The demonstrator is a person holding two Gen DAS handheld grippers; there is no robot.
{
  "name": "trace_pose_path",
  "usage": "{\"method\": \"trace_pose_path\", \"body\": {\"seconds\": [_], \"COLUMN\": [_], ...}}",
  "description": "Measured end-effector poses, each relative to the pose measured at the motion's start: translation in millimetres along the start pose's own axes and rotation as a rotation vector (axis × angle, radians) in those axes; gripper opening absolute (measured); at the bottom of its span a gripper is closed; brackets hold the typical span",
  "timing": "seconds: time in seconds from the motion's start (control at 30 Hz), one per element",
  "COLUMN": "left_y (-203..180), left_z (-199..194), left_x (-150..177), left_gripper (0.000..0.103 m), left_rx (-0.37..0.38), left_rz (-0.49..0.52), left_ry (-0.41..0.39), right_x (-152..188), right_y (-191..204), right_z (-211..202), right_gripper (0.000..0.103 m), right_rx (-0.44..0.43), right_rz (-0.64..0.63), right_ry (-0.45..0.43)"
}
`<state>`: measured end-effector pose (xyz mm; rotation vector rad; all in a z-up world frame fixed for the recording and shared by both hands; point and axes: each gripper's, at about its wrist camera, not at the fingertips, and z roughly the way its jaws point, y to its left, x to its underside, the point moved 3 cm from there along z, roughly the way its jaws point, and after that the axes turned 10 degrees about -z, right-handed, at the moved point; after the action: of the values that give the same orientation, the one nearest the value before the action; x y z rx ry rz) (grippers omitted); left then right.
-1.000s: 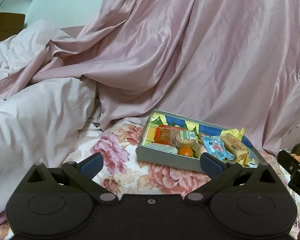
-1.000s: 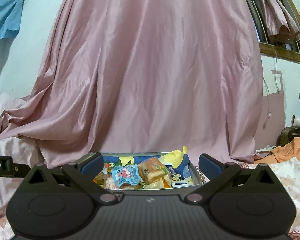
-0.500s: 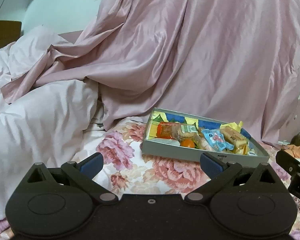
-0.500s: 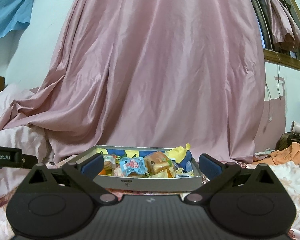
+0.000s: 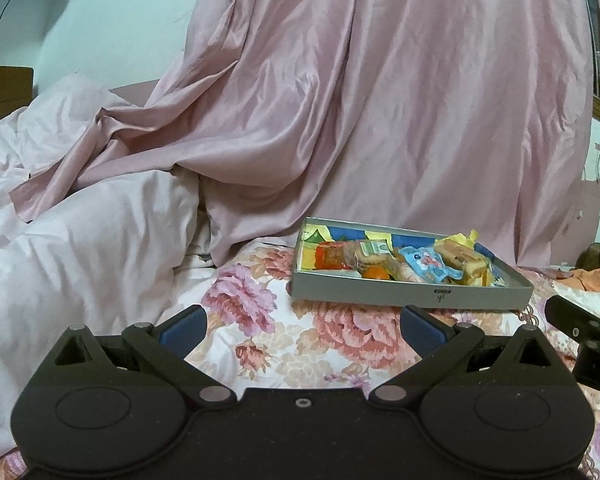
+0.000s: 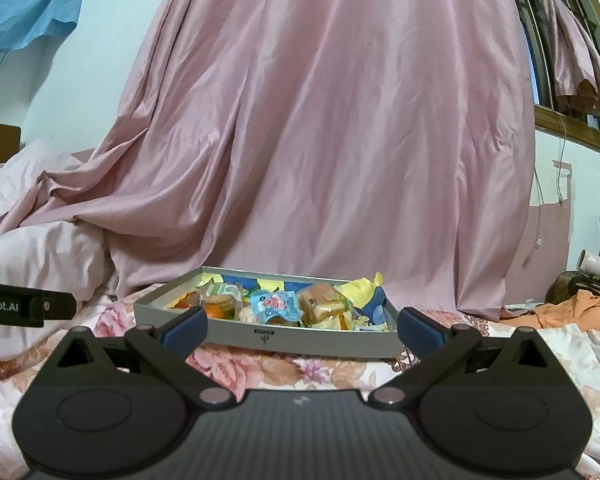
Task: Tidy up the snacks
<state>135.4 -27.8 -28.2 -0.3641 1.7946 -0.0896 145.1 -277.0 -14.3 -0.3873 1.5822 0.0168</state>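
We held our left gripper (image 5: 303, 323) and right gripper (image 6: 302, 325) wide apart and empty, near the snack-filled grey tray (image 6: 300, 338) on a floral bedsheet (image 5: 300, 344).

Dim indoor light, fisheye-warped edges

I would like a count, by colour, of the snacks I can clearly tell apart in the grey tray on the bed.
Only snacks that can be clearly told apart in the shallow grey tray:
Light blue sealed packet: 1
Golden-brown cake in clear wrap: 1
Round orange piece: 1
Red-orange wrapped snack: 1
Biscuit pack with green label: 1
Total: 5; more may lie hidden underneath.
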Motion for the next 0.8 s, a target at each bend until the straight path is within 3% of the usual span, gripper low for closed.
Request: {"method": "trace_pose_path", "body": {"seconds": [0.8], "left_y": [32.6], "left_z": [-28.3], "left_x": [30.2], "left_gripper": [0.102], "left_rx": [0.034], "left_rz": [-0.001], "left_ry": [-0.026], "right_x": [14.0], "right_y": [27.0], "right_z": [-35.6], "right_gripper": [0.103], "right_rx": [0.032], "right_rz": [-0.058], "right_ry": [0.001]}}
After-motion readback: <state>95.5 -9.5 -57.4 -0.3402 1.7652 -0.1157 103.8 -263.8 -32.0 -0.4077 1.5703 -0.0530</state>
